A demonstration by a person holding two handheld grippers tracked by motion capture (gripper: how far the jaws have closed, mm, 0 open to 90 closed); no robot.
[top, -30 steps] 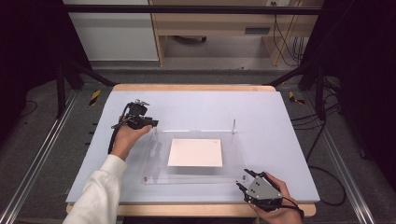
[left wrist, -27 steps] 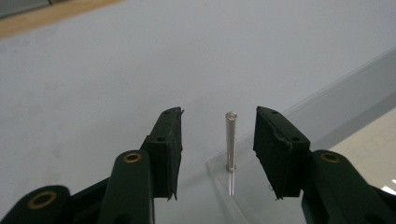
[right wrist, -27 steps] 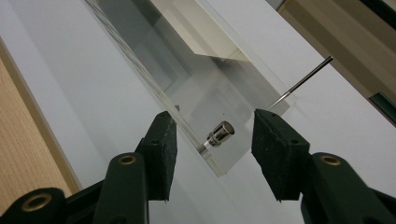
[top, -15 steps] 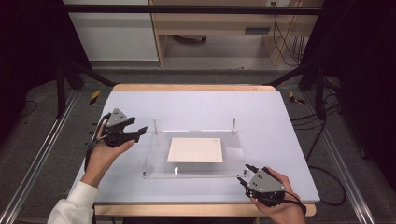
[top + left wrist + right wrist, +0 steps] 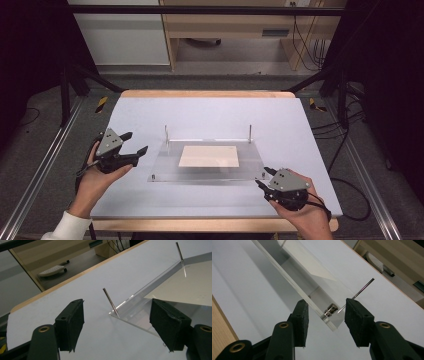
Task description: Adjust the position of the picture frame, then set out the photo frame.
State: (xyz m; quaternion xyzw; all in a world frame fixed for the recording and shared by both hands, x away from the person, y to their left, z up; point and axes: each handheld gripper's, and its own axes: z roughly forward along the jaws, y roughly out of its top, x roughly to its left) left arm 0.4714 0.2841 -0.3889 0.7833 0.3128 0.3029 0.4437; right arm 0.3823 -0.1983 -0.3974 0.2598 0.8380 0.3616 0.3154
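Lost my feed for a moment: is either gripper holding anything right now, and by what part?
Nothing is held. Left gripper is open beside the clear plate; right gripper is open at its near right corner, fingers not closed on it.

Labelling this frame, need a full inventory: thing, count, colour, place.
table: 1, white top with wood edge, centre
acrylic plate: 1, clear, mid-table, raised on short standoffs
sheet: 1, cream, under or on the plate, cannot tell which
pins: 2, metal, upright at the plate's far corners
left gripper: 1, black, open, left of the plate
right gripper: 1, black, open, at the plate's near right corner
hands: 2, holding the grippers
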